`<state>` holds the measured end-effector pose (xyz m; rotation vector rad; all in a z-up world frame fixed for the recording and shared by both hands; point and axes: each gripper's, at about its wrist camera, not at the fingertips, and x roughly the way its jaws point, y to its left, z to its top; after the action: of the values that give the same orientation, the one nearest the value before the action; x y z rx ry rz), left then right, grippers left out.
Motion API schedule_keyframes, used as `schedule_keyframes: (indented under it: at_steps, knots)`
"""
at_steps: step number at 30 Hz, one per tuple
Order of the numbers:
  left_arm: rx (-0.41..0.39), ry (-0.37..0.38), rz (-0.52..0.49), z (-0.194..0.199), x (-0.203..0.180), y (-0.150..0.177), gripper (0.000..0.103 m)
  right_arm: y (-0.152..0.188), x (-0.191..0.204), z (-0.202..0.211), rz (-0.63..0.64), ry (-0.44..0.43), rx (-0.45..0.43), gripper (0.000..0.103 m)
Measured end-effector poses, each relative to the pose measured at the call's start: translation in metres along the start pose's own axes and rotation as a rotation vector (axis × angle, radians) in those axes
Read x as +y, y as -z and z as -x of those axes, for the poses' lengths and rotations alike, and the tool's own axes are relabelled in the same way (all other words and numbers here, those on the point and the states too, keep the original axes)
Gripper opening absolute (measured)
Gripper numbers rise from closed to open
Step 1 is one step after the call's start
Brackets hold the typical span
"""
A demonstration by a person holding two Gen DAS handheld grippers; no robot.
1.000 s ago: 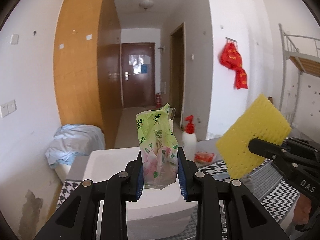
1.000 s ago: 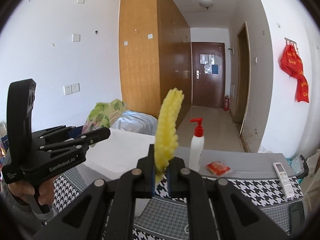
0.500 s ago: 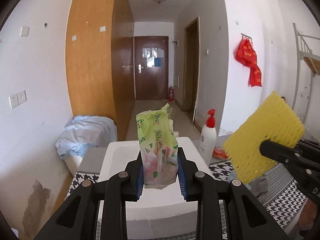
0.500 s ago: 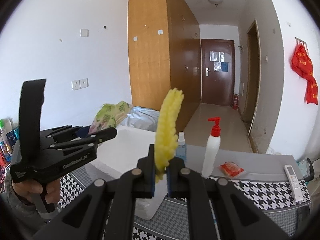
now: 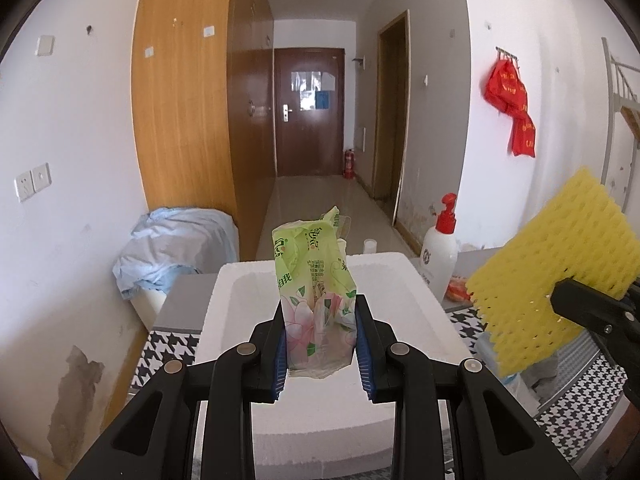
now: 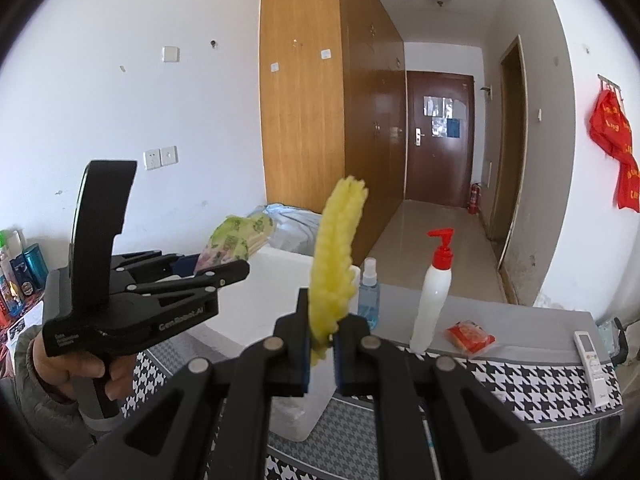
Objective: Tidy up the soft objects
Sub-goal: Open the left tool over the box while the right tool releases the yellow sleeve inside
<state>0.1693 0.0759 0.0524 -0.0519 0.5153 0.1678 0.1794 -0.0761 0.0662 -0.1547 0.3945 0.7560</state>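
My left gripper (image 5: 321, 344) is shut on a green flowered tissue pack (image 5: 314, 280), held upright above the white foam box (image 5: 392, 280). My right gripper (image 6: 321, 344) is shut on a yellow bumpy sponge (image 6: 336, 264), held upright on edge. In the left wrist view the sponge (image 5: 556, 268) and the right gripper's body show at the right, beside the box. In the right wrist view the left gripper (image 6: 224, 270) and its tissue pack (image 6: 236, 240) hang over the foam box (image 6: 276, 276) at the left.
A white pump bottle with a red top (image 6: 434, 292), a blue spray bottle (image 6: 369, 292), an orange packet (image 6: 470, 334) and a white remote (image 6: 592, 364) lie on the houndstooth cloth (image 6: 520, 384). A blue bundle of fabric (image 5: 176, 248) lies behind at the left wall.
Both grippers have swung left and closer to the foam box, which now sits centred under the tissue pack. Both grips are unchanged.
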Motion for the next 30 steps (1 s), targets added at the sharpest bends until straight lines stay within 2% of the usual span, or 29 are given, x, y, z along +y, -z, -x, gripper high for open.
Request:
schedule_keyframes:
  at_steps: [5, 8, 10, 16, 20, 30]
  knots:
    - [0.031, -0.001, 0.011, -0.011, 0.004, 0.001, 0.035, -0.001, 0.0, -0.005, -0.002, 0.007, 0.01, 0.012]
    - [0.045, 0.001, 0.015, -0.014, 0.006, 0.004, 0.056, -0.002, 0.001, -0.008, -0.004, 0.015, 0.018, 0.012]
    - [0.034, -0.002, 0.022, -0.011, 0.008, 0.005, 0.074, -0.003, 0.002, -0.009, -0.003, 0.018, 0.019, 0.012]
    - [-0.035, -0.028, 0.021, 0.004, 0.011, 0.007, 0.098, -0.004, 0.004, -0.011, -0.005, 0.026, 0.024, 0.012]
    - [-0.098, -0.024, 0.015, 0.018, 0.015, 0.006, 0.102, -0.005, 0.006, -0.012, 0.002, 0.028, 0.019, 0.012]
    - [-0.14, -0.062, 0.04, 0.034, 0.04, 0.005, 0.102, -0.009, 0.015, -0.018, 0.008, 0.022, 0.013, 0.012]
